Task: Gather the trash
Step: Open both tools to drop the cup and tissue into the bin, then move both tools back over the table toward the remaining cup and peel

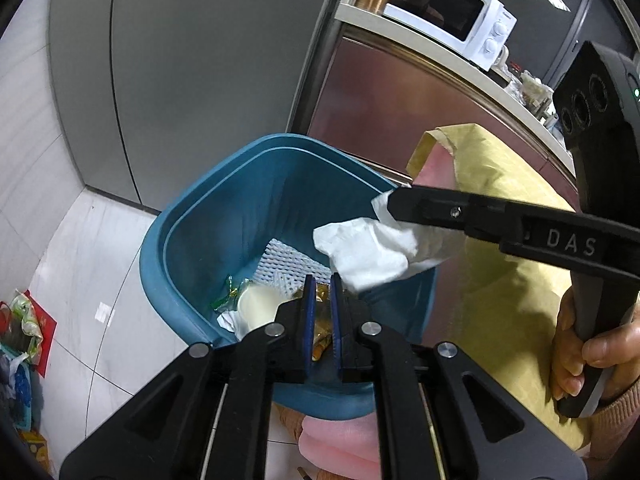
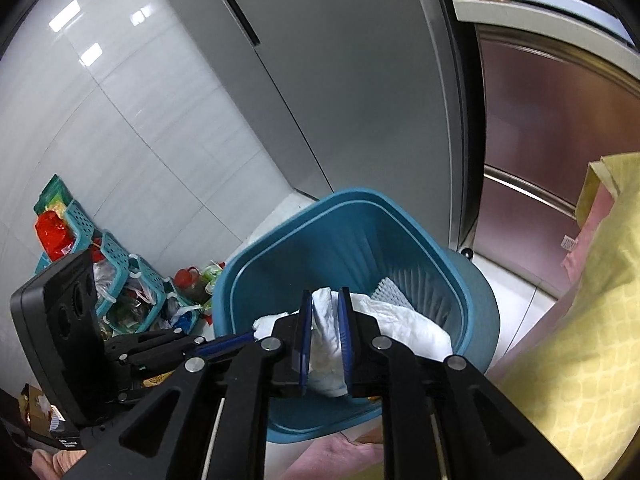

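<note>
Beside grey fridge (image 2: 320, 80), right claw (image 2: 325, 334) pinches tissue (image 2: 324, 344) over blue bin (image 2: 360, 232)

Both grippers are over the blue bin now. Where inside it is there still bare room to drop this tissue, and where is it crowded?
The far half of the bin is bare down its ribbed wall. Below that lies the white mesh sheet. The near corner is crowded: a cup, a green wrapper and crumpled paper. The floor left of the bin is open as far as the bags.
</note>
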Tool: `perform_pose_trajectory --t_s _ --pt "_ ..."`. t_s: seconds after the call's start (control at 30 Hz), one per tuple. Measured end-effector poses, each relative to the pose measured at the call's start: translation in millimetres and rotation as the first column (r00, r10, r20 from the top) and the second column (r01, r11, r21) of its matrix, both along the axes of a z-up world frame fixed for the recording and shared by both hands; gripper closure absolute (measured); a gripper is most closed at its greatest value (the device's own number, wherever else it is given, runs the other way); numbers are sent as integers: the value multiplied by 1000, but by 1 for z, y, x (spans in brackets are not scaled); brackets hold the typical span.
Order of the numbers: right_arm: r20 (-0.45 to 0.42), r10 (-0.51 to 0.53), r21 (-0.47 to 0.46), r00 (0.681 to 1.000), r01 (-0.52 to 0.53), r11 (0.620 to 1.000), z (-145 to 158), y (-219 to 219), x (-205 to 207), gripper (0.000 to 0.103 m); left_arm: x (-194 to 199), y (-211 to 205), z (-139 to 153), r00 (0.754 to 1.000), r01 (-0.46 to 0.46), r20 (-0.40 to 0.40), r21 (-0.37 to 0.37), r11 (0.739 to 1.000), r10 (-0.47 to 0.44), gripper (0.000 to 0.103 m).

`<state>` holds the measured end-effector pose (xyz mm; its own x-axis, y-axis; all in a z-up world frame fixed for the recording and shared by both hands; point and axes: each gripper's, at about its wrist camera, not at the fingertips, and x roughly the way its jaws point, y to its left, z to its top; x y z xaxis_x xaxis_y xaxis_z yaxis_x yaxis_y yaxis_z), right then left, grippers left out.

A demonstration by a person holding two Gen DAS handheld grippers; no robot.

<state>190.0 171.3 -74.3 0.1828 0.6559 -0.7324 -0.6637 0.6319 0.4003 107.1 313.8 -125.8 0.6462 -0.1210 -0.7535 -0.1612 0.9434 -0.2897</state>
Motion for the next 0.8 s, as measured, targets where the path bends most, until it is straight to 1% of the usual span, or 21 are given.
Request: perform_pose_trajectory --t_s 0.03,0.1,0.13,0.2,0.27,0.4,0.43,0.47,0.5,0.57,0.6,0.73,0.77,0.8 --pt "-1 -6 6 1000 6 1000 1 -1 0 90 -2 2 -1 1000 -4 -1 -5 1000 4 97" --pt "3 -14 13 1000 14 1000 1 -3 1 85 -1 4 -1 1000 -15 0 -10 1000 15 97" --pt "4 -19 16 1000 19 1000 2 -4 1 84 -3 4 0 1000 -16 4 -11 1000 16 97" --pt "1 -30 28 1000 30 999 1 -10 3 80 -4 1 4 1000 -16 19 -11 1000 16 97" --pt "-5 -44 46 999 44 998 3 -17 3 79 -6 -2 10 999 -15 39 -12 1000 16 97" --pt "8 -54 82 999 53 995 13 -39 -3 78 -14 -11 25 996 8 85 -12 1000 -7 88" --pt "18 -57 95 998 55 994 18 -47 -7 78 -17 -15 29 995 21 100 -14 1000 -19 84" --pt "33 -64 106 997 60 993 23 -56 -11 76 -21 -18 31 993 33 112 -18 999 -31 81" --pt "39 -66 115 997 61 991 27 -63 -12 73 -24 -25 36 989 62 137 -25 998 -58 78" --pt "61 -75 136 995 66 988 37 -83 -22 73 -32 -38 42 980 117 166 -35 993 -110 70" --pt "75 -81 138 994 70 988 42 -92 -25 73 -34 -47 44 974 147 177 -37 988 -138 69" --pt "150 -130 149 980 107 983 60 -143 -47 71 -40 -91 55 939 281 217 -31 959 -268 63" --pt "168 -148 151 975 123 981 63 -157 -53 70 -41 -107 59 921 331 230 -32 943 -316 62" --pt "184 -170 153 968 142 978 67 -171 -59 68 -42 -116 60 912 353 235 -29 935 -337 61"
